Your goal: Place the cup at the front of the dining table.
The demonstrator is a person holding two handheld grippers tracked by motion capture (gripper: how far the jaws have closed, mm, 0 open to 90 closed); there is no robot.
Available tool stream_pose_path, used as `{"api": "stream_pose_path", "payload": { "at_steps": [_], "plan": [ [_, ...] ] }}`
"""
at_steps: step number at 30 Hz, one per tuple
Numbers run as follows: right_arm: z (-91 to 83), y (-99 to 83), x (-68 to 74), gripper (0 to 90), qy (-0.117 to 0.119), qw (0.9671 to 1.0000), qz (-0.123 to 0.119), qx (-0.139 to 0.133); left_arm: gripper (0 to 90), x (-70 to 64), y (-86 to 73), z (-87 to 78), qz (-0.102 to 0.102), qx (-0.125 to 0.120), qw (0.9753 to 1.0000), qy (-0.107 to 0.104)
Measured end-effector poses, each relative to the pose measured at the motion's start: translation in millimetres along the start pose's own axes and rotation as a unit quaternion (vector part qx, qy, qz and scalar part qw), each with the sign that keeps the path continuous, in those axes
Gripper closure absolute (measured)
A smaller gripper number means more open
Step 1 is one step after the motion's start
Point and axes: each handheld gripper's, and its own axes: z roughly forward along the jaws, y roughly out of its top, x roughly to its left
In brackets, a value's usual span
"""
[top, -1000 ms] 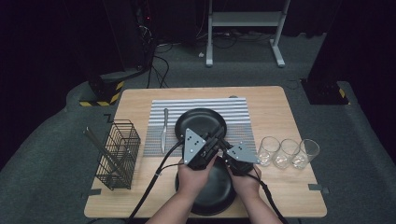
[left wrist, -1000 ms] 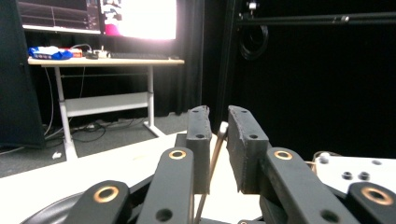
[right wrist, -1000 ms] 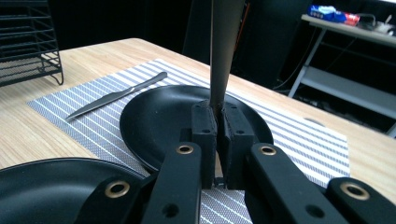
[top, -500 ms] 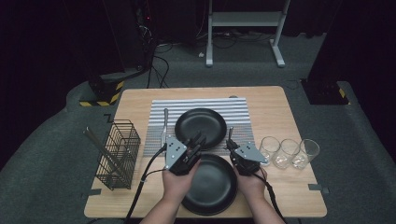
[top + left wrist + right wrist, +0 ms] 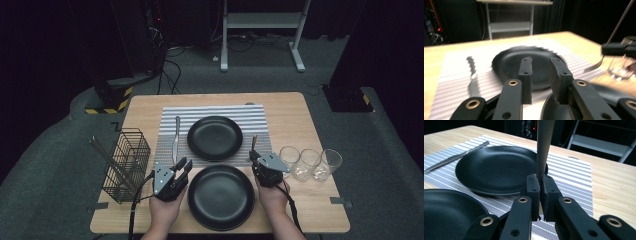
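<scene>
Pinching a piece of cutlery, the right gripper (image 5: 256, 159) has its jaws pressed together on a flat metal handle (image 5: 543, 147) that stands nearly upright out of them. In the left gripper view the tines end reads as a fork (image 5: 596, 65), tip down near the right edge of the striped placemat (image 5: 167, 132). My read: it's being set at the right of the far plate (image 5: 215, 137), mirroring the table knife (image 5: 175, 135) already lying on the mat just left of that plate.

The left gripper (image 5: 181, 168) is spread and holding nothing, parked at the left rim of the near plate (image 5: 220, 196). That plate sits off the mat on bare wood, at the front edge of the table (image 5: 310, 130), between the two hands (probably staged for a second setting, though I can't tell from here).

Three clear glasses (image 5: 310, 163) stand in a row right of the fork hand, close enough that the right elbow-out swing is the risk. The wire cutlery basket (image 5: 125, 165) stands at the left edge with a couple of long thin pieces leaning out, well clear of the left gripper.

Gripping the fork high on the handle makes sense: it lets the tip land first, then the handle lays down flat.
</scene>
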Motion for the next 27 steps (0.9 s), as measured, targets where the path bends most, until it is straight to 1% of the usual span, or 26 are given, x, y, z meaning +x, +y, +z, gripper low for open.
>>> {"api": "stream_pose_path", "payload": {
  "at_steps": [4, 7, 8, 10, 15, 18, 20, 23, 26, 27],
  "plan": [
    [3.0, -0.5, -0.8, 85.5, -0.003, 0.9999, 0.005, 0.015, 69.8, 12.3, -15.8, -5.5, 0.0, 0.023, 0.9997, 0.008],
    [5.4, -1.1, -0.6, 85.5, -0.007, 0.9997, 0.006, 0.023, 69.2, 22.4, -24.3, -9.0, -0.011, 0.035, 0.9992, 0.015],
    [6.3, -1.2, -0.4, 85.4, -0.008, 0.9996, 0.006, 0.025, 69.1, 24.9, -26.3, -9.9, -0.016, 0.035, 0.9991, 0.017],
    [7.2, -1.5, 0.1, 85.4, -0.015, 0.9996, 0.001, 0.026, 68.2, 28.2, -29.4, -10.3, -0.018, 0.038, 0.9989, 0.022],
    [8.1, -1.8, -1.4, 85.4, -0.023, 0.9992, 0.009, 0.031, 65.0, 31.0, -35.9, -7.4, -0.011, 0.062, 0.9977, 0.024],
    [8.4, -1.7, -2.2, 85.3, -0.027, 0.999, 0.012, 0.034, 64.5, 32.7, -40.1, -5.5, -0.001, 0.08, 0.9962, 0.033],
    [9.1, -1.6, -3.1, 85.3, -0.028, 0.9988, 0.016, 0.037, 62.2, 33.9, -42.2, -4.0, 0.005, 0.093, 0.9949, 0.038],
    [10.7, -1.1, -3.1, 85.3, -0.031, 0.9985, 0.016, 0.042, 58.8, 36.9, -45.4, -1.6, 0.008, 0.118, 0.992, 0.042],
    [11.7, -0.4, -2.4, 85.3, -0.034, 0.9982, 0.014, 0.047, 57.4, 38.8, -50.0, -0.7, 0.014, 0.134, 0.9896, 0.049],
    [12.0, -0.1, -2.2, 85.3, -0.036, 0.9981, 0.013, 0.049, 57.3, 39.0, -51.7, -0.6, 0.013, 0.136, 0.9894, 0.05]
  ]
}}
